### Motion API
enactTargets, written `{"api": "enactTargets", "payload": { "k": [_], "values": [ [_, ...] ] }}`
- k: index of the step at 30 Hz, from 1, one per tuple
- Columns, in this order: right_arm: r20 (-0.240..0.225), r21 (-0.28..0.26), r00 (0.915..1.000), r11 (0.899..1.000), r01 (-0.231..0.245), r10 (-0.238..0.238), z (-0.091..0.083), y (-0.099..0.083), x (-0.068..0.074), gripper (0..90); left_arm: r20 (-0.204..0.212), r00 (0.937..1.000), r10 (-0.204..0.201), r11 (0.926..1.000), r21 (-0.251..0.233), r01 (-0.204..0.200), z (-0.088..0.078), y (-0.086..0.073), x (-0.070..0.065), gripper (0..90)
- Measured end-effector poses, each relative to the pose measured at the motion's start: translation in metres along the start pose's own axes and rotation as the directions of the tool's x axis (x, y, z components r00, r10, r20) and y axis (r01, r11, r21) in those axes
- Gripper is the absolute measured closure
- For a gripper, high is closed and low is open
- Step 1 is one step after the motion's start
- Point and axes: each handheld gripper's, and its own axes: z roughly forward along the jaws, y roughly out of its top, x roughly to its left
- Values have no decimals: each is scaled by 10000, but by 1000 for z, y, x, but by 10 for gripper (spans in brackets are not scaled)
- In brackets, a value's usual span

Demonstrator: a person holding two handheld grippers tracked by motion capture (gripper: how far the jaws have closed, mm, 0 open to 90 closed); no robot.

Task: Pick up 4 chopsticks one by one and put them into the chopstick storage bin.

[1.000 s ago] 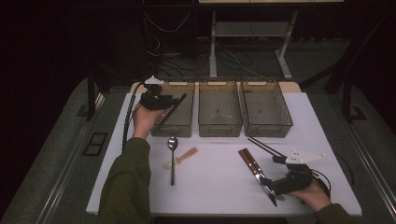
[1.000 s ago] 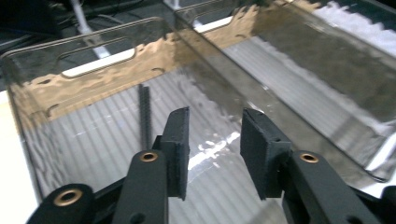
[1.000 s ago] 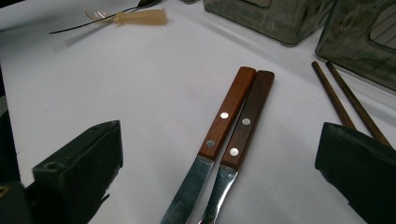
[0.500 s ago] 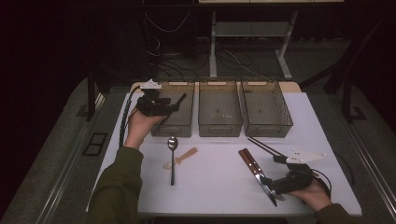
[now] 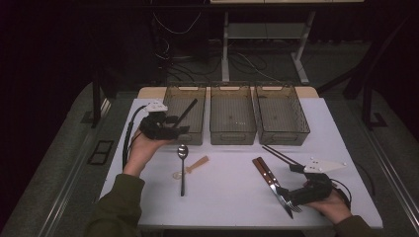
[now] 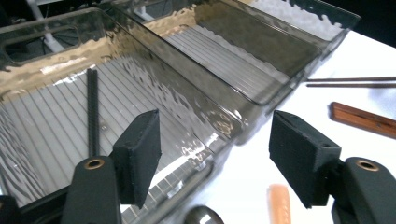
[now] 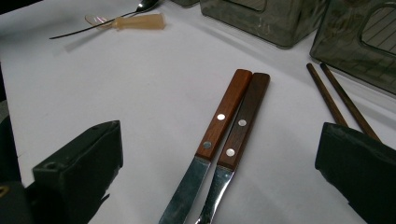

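Black stick (image 5: 186,110) lying in the leftmost bin (image 5: 193,129), one end resting on the bin floor, the other leaning up over the far right rim; long axis diagonal in the high view, near-left to far-right. In the left gripper view, same stick (image 6: 92,112) seen running away along the ribbed floor. Left gripper (image 5: 174,130) just at the bin's near left corner, jaws just been opening, now fairly wide, nothing between the pads. Right gripper (image 5: 285,193) resting at the table's near right, jaws spread wide and empty, either side of two wooden-handled knives (image 7: 229,126). Chopsticks (image 7: 338,100) just beyond. Spoon (image 5: 182,165) between the hands.
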Motion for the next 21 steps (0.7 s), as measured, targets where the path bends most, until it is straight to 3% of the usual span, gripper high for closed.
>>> {"api": "enactTargets", "payload": {
  "k": [14, 21],
  "values": [
    [72, -95, 9998, 9997, -211, 211, 0, 1, -4, 10, 545, 9971, 534, 9986, -89, -530, -5, -29, -35, 214],
    [45, -30, 9997, 9998, -219, 219, 0, 1, -3, 10, 638, 9952, 744, 9969, 221, -760, -1, -50, -50, 145]
  ]
}}
